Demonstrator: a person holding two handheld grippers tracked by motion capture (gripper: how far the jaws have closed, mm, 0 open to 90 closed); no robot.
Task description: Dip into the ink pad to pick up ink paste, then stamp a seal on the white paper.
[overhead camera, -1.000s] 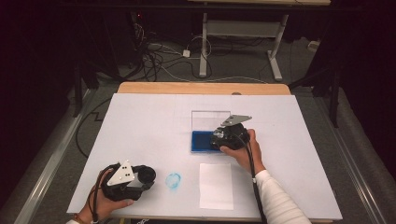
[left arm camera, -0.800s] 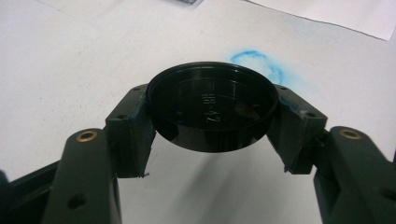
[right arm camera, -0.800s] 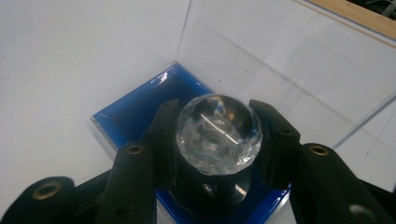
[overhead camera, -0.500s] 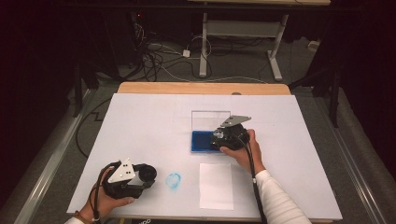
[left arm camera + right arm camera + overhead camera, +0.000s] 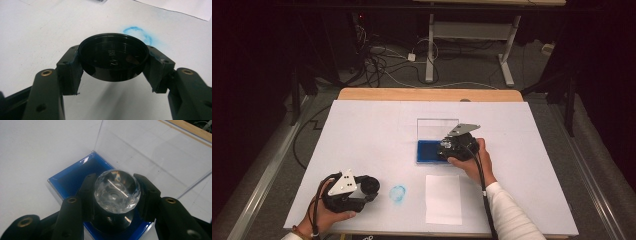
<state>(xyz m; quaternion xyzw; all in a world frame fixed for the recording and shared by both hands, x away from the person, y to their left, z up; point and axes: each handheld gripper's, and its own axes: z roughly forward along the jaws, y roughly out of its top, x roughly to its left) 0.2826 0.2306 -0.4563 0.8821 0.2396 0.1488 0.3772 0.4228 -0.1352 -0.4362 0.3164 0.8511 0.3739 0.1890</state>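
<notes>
Left gripper (image 5: 113, 75), at 7 o'clock on the table (image 5: 362, 130), clenches a round black cap (image 5: 113, 60) — blue smudge (image 5: 138, 33) just beyond it. Right gripper (image 5: 116, 195), near centre, grasps a faceted clear bottle (image 5: 117, 191) over the blue tray (image 5: 72, 178) of an open clear-lidded box — white sheet (image 5: 443, 199) at 6 o'clock of it.

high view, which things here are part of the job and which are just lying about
In the job:
- faceted crystal, in right gripper
- blue box with clear lid
- black cap, in left gripper

Lying about:
- white paper
- blue smudge
</notes>
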